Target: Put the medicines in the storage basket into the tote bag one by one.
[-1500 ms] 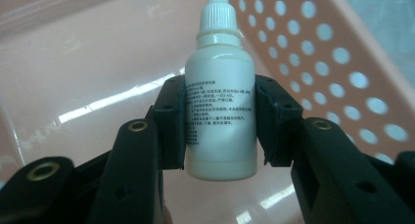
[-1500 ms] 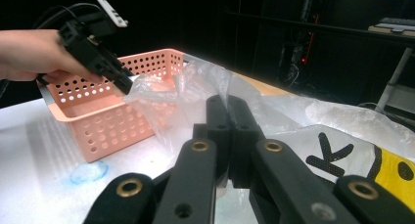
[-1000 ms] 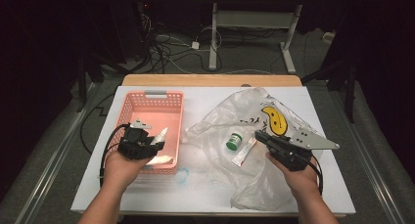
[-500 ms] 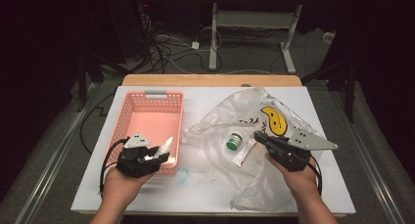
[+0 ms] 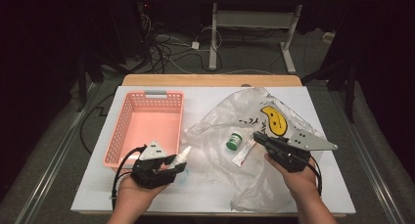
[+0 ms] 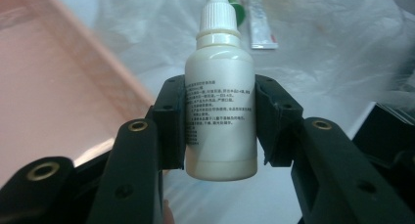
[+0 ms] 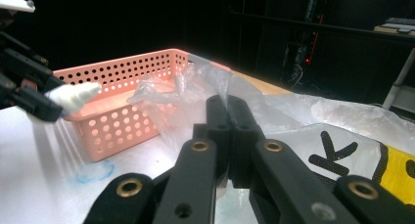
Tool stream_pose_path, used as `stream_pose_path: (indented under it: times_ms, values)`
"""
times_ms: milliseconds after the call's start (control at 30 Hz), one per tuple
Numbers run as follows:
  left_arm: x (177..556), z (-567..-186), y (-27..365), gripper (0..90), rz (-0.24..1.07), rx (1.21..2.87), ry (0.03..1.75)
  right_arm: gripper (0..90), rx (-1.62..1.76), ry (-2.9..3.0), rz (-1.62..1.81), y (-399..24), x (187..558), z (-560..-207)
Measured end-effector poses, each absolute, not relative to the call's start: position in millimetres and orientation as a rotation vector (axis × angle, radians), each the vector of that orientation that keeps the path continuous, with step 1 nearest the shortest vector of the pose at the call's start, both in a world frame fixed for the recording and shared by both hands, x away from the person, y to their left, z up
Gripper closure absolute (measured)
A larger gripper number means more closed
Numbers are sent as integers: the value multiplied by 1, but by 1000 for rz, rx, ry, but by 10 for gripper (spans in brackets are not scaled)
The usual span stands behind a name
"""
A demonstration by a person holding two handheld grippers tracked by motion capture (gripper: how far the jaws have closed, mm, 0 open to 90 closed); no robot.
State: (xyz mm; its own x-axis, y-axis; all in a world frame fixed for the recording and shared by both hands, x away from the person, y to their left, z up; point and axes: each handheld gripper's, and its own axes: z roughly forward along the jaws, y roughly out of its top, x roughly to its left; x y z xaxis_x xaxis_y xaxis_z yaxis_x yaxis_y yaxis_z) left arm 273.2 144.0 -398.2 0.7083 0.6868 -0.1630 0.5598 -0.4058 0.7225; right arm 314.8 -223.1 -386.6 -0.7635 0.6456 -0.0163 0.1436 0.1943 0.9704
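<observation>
Beside the pink basket, left tongs clamp a white dropper bottle

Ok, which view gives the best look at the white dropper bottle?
The left gripper view: the white dropper bottle is close up, clamped between the left gripper's pads, label print visible. The high view shows it small; the right gripper view catches its blurred cap end.

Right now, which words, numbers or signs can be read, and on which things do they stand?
Bottle: small lines of print, too small to read.
Bag: yellow smiley face; black handwriting beside it, not legible; one black mark looks like "K".
Tube: print blurred.
Nothing else carries text.
</observation>
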Motion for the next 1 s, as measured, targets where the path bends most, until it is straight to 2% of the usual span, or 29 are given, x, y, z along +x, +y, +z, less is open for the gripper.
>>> stream_pose_path:
  times_ms: [400, 1000]
  values:
    - [286, -405, 89, 580, 170, 2165, 842, 900, 732, 2043, 1600, -224, 313, -384]
    - [307, -418, 33, 579, 139, 2179, 754, 900, 734, 2036, 1601, -225, 313, -382]
